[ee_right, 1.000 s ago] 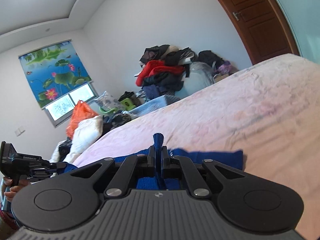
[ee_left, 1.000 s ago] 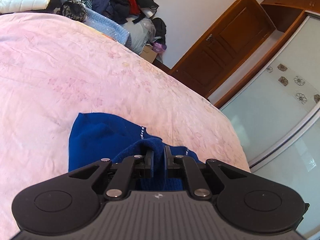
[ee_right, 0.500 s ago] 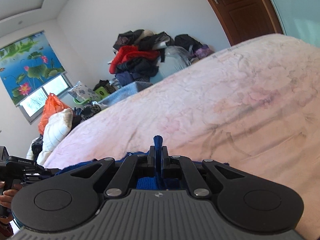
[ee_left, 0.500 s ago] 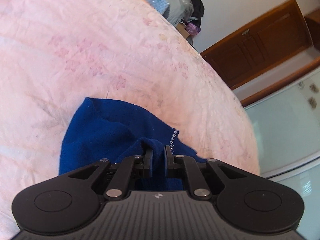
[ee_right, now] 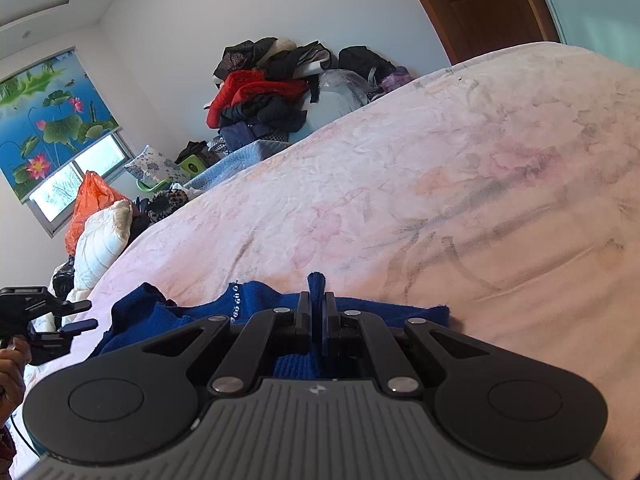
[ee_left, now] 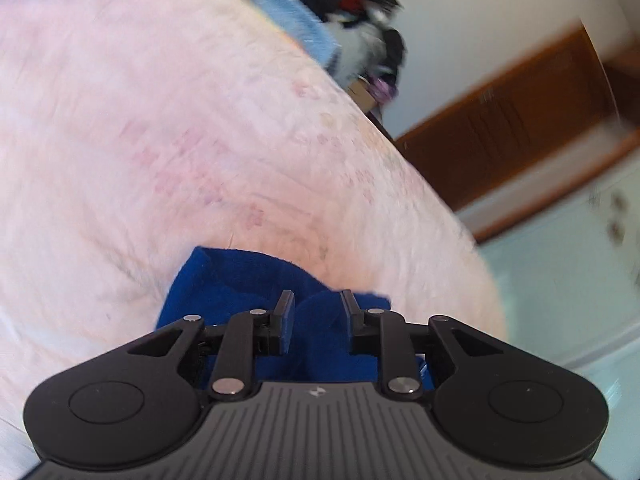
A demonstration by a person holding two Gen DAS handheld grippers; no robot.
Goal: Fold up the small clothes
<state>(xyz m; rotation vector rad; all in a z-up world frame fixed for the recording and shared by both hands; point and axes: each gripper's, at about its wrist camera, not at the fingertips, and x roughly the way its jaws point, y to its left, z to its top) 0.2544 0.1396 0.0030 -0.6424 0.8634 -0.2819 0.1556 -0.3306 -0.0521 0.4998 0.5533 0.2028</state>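
**Clerk:** Moved since the earlier frames: both grippers, brought lower over the bed [ee_right: 460, 168]. Changed: left gripper [ee_left: 316, 306]. Its jaws, clamped on cloth a moment ago, are opening; a ridge of the blue garment [ee_left: 240, 276] stands between the pads, which no longer press on it.

**Checker:** And the other entry?

**Clerk:** Right gripper [ee_right: 317, 312]: jaws narrow, pinched on a fold of the blue garment [ee_right: 264, 300], as before. A tab of cloth pokes up past the fingertips.

**Checker:** Location of the item?

**Clerk:** Lying on the pink bed near its front edge, crumpled toward the left gripper's side, a row of small beads showing in the right wrist view. The left gripper shows there too, held in a hand [ee_right: 12, 364] at the frame's edge.

**Checker:** Meaning for the fold?

**Clerk:** Judged: the carried edge is laid down and the left side is being let go. The right release is outstanding. Whether the fold lies neat is hidden behind the grippers.
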